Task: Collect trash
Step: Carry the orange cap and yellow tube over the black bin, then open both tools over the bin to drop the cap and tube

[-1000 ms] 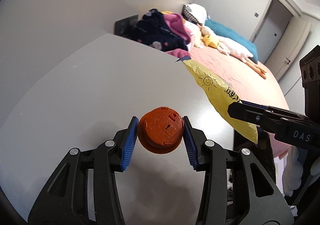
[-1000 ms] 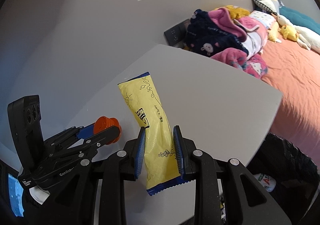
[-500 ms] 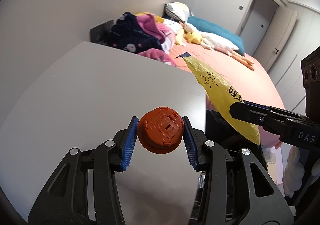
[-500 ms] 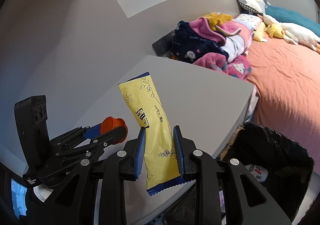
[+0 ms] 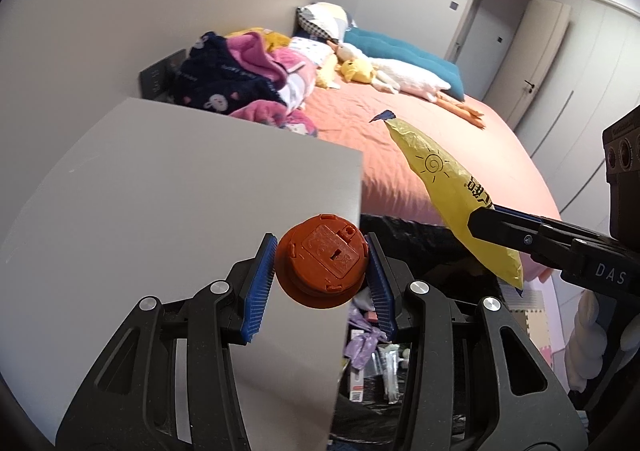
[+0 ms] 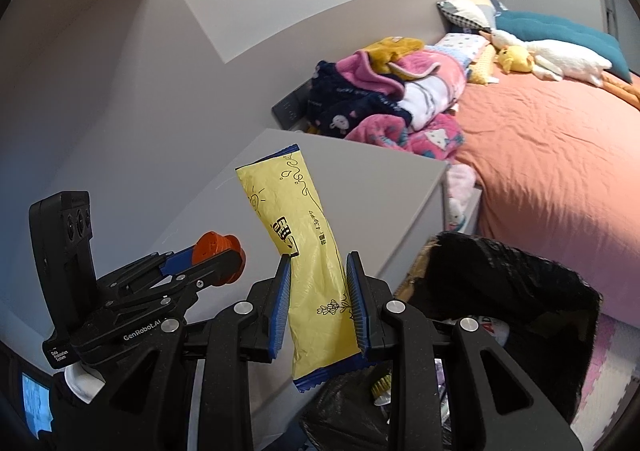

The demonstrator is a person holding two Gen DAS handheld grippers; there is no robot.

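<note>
Grey walls [image 5: 72, 31], grey table [image 5: 180, 191] by bed w/ orange sheet [image 6: 560, 155], teal pillows [image 5: 400, 51], doorway [image 5: 496, 11] far right.

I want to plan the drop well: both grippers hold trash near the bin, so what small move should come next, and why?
Probably carry both hands a little further over the black-lined bin before opening. The left gripper, clamped on the orange cap, looks only at the grey table edge; the right gripper grips the yellow wrapper near the bin's rim.
</note>
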